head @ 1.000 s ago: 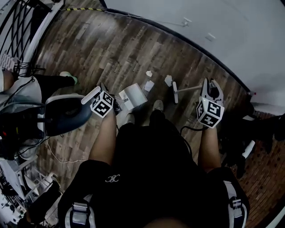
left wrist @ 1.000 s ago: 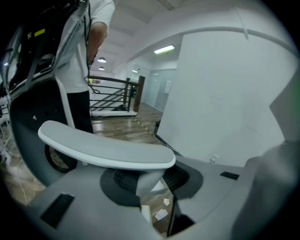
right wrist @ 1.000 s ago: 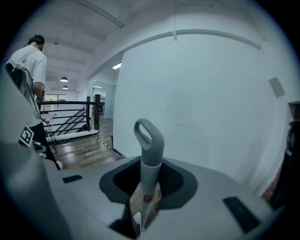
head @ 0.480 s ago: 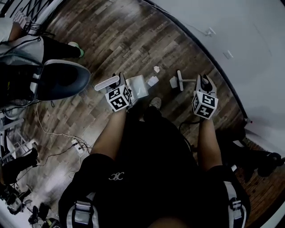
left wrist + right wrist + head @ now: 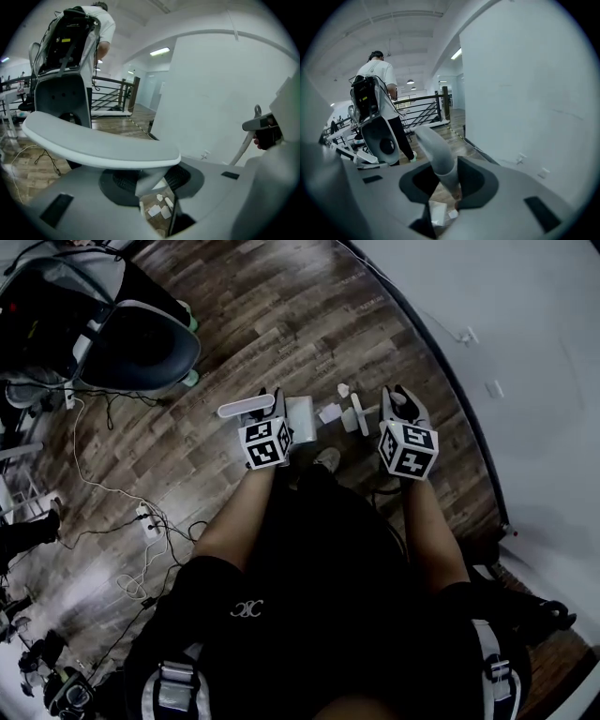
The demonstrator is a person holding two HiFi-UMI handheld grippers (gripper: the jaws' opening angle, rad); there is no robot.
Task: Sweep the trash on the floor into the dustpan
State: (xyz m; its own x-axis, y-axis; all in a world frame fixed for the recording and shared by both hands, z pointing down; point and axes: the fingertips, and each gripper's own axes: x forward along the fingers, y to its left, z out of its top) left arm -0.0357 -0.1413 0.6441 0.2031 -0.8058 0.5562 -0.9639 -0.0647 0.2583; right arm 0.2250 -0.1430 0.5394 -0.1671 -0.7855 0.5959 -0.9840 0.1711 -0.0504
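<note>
The left tool (image 5: pixel 275 413) clamps the dustpan (image 5: pixel 302 418), the right tool (image 5: pixel 396 407) grips the brush (image 5: pixel 359 414); press the pan's lip flat and sweep the scraps (image 5: pixel 330 412) between both tools in

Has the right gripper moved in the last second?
Yes. In the head view the right gripper, holding the broom, has shifted left toward the paper scraps on the floor.
</note>
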